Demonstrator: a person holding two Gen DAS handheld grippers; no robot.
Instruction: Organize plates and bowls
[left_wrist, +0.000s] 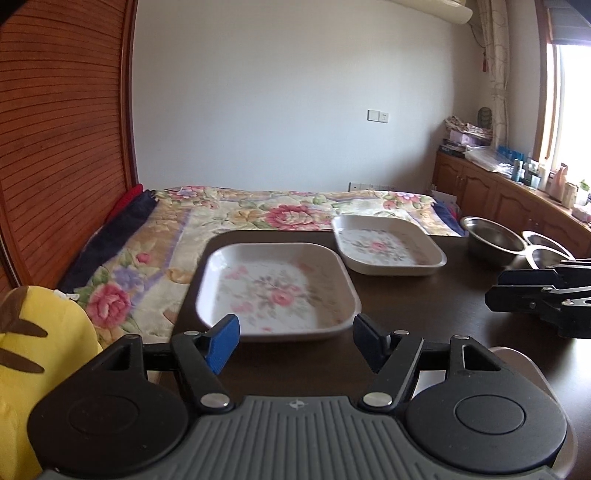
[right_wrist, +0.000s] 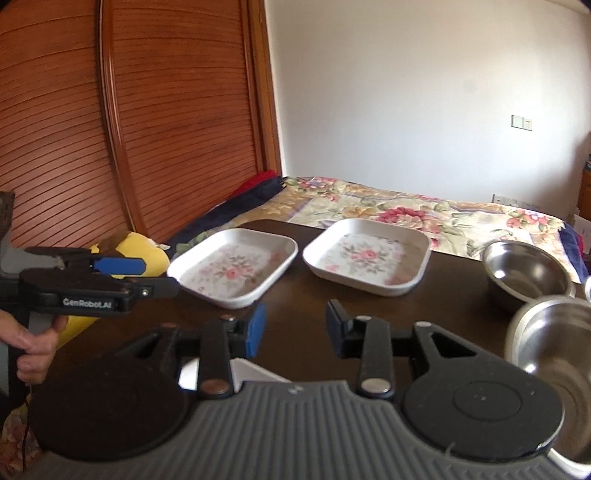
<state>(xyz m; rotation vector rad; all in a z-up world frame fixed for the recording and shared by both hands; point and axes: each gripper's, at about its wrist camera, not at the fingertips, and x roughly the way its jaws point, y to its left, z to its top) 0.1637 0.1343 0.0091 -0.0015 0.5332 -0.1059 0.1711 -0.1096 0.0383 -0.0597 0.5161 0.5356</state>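
The left gripper hovers over the dark table, jaws wide apart and empty, the near floral square plate lying just beyond and between them. A second floral plate sits farther right. The right gripper, jaws also spread and holding nothing, faces both plates, with two steel bowls to its right.
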